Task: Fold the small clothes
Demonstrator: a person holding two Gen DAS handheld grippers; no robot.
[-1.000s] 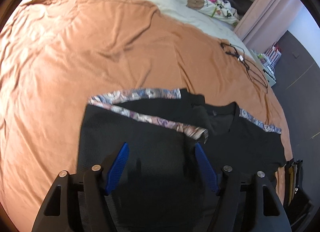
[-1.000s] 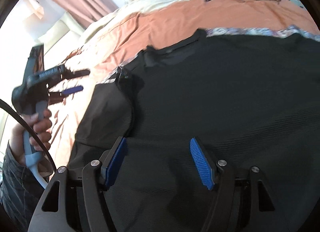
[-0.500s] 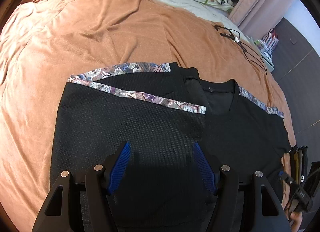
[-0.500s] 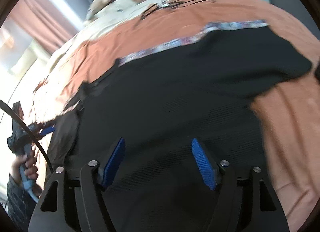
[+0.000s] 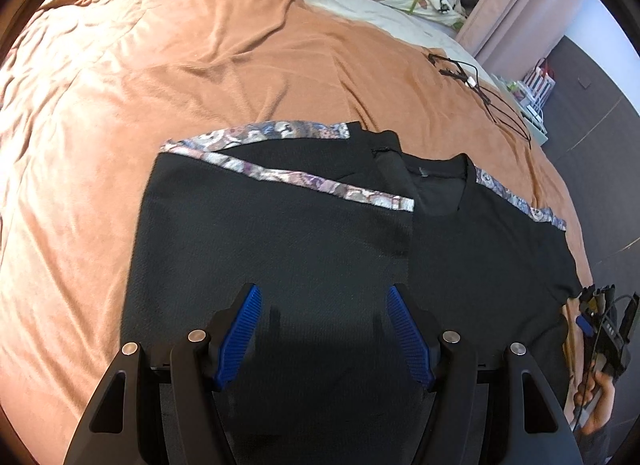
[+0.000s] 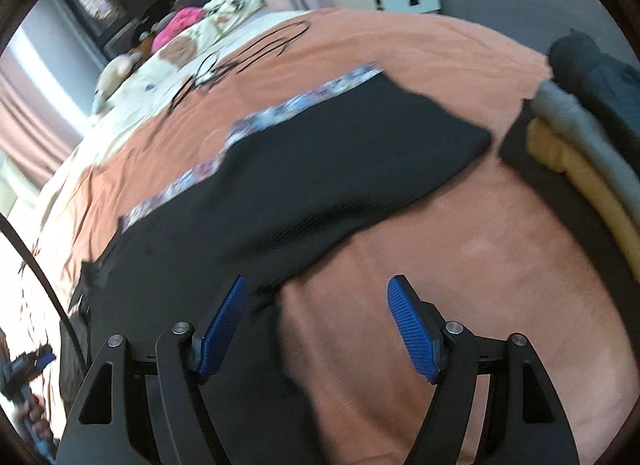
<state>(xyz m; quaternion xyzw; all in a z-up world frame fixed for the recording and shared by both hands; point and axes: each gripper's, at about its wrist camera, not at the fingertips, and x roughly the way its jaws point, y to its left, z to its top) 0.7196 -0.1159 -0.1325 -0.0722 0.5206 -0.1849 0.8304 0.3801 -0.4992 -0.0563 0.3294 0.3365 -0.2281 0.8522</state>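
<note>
One black shirt (image 5: 304,249) with patterned trim lies flat on the orange bedspread (image 5: 168,65), its left side folded inward over the body. Left gripper (image 5: 324,329) hovers over the folded panel, jaws apart, nothing between them. Right gripper (image 6: 316,325) sits above the shirt's right edge beside its sleeve (image 6: 400,153), jaws apart, empty.

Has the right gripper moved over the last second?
Yes. The right gripper has swung from over the middle of the black shirt to its sleeve edge, over the bare orange bedspread, towards the folded clothes pile.
</note>
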